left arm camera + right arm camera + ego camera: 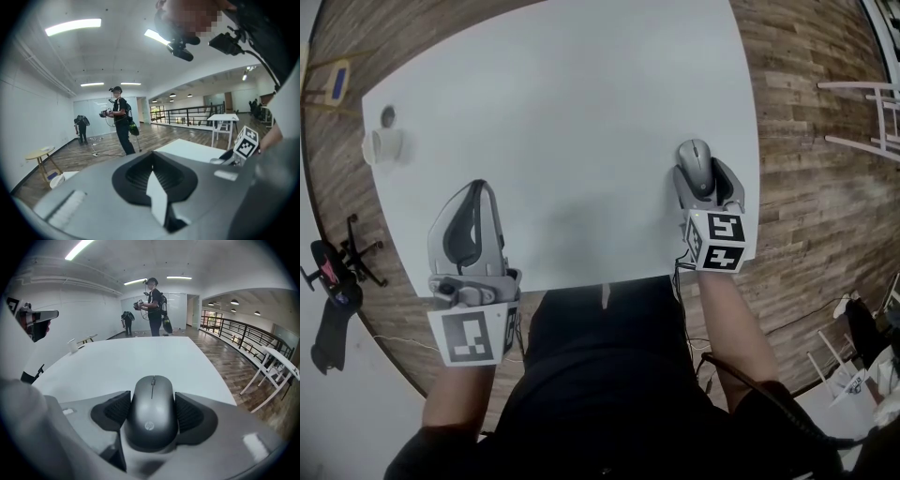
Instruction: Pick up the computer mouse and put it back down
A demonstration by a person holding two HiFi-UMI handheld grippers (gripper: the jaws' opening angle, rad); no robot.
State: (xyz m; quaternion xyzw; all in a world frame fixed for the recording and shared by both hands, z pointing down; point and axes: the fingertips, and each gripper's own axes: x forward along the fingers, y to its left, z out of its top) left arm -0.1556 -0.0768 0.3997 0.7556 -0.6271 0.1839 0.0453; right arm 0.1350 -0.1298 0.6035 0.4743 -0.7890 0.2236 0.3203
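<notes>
A dark grey computer mouse [695, 165] [152, 411] sits between the two ribbed black pads [111, 411] of my right gripper [701, 178] [152, 414], near the right edge of the white table [572, 122]. Both pads press against its sides, so the gripper is shut on it. Whether the mouse rests on the table or hangs just above it, I cannot tell. My left gripper [473, 192] [152, 159] hovers over the table's front left corner with its pads together and nothing between them.
A small white cup-like object [384, 145] [71, 345] stands at the table's far left. Wooden floor surrounds the table. White furniture [867, 112] stands to the right. Two people [153, 305] stand far beyond the table.
</notes>
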